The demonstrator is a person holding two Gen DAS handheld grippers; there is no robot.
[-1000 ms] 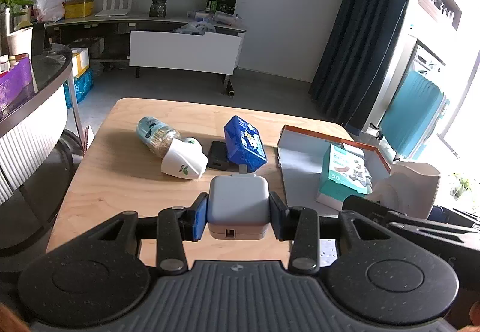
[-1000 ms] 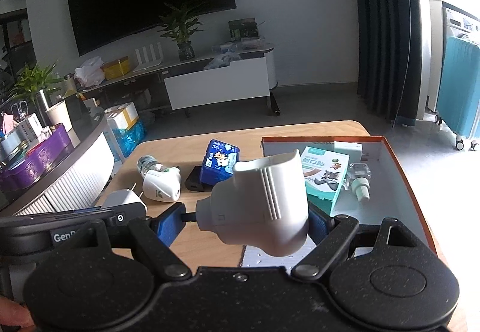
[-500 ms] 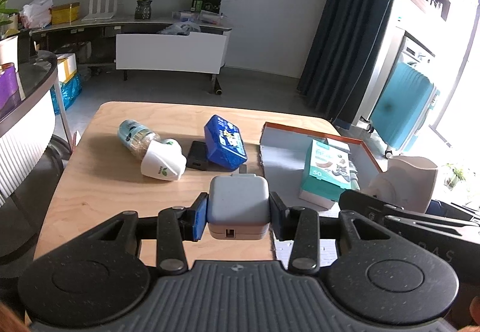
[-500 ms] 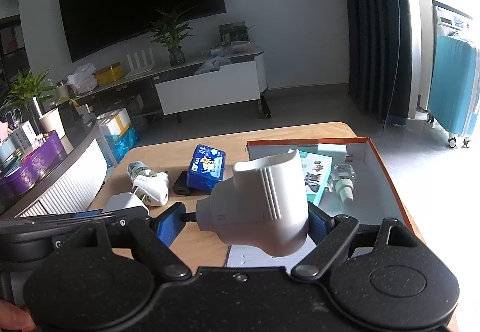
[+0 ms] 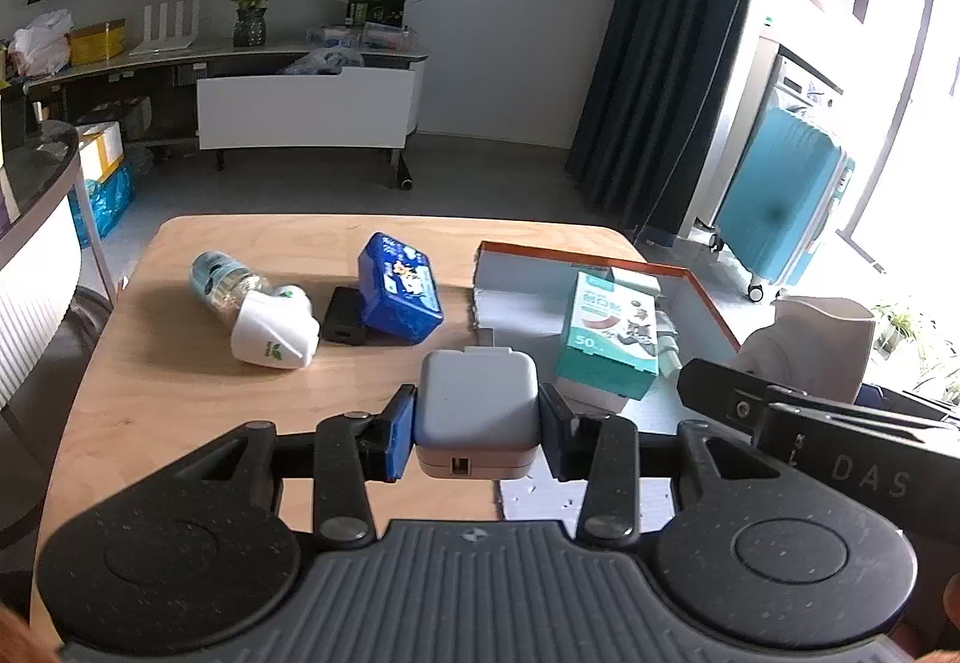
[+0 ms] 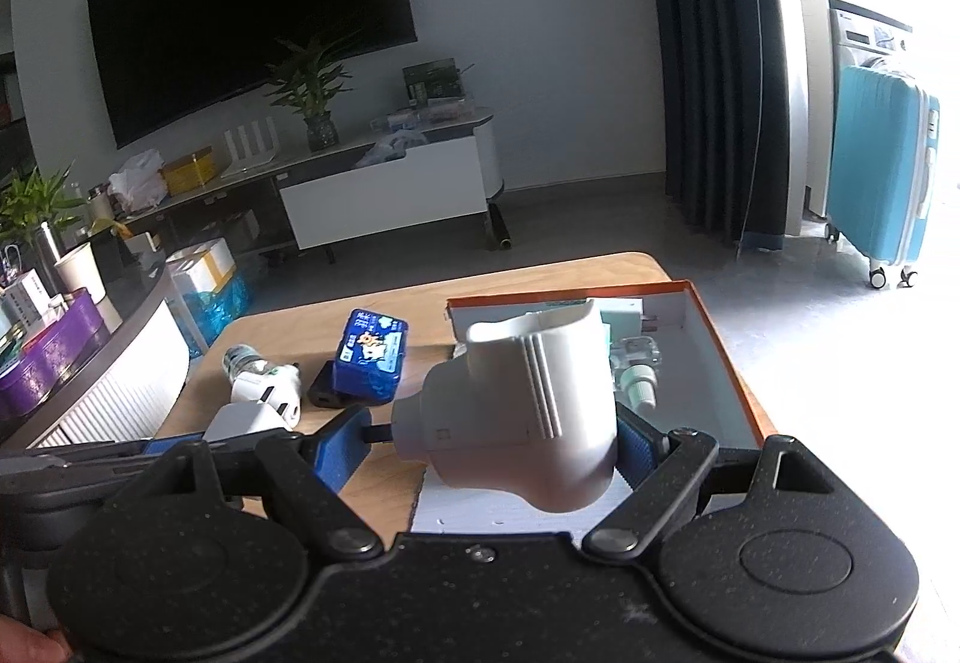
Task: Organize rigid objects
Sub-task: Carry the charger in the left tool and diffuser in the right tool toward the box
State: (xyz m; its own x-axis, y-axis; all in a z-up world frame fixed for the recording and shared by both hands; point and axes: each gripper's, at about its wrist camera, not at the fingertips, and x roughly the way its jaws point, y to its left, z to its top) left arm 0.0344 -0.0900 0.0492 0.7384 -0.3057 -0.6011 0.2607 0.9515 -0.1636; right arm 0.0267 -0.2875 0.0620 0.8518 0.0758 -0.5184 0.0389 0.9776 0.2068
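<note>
L tongs (image 5: 477,420) clenched on grey charger (image 5: 476,402) | R tongs (image 6: 489,438) clenched on white plug-in unit (image 6: 522,405) | landmark: orange-rimmed box (image 5: 708,303), ahead-right of both; R hand nearer | rest lies on worktop (image 5: 180,381), left of box

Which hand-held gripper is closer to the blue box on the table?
Left. The left hand-held gripper, clamping a gray charger, sits just in front of the blue box. The right hand-held gripper, holding a white plug-in device, is off to the side by the orange-rimmed tray.
</note>
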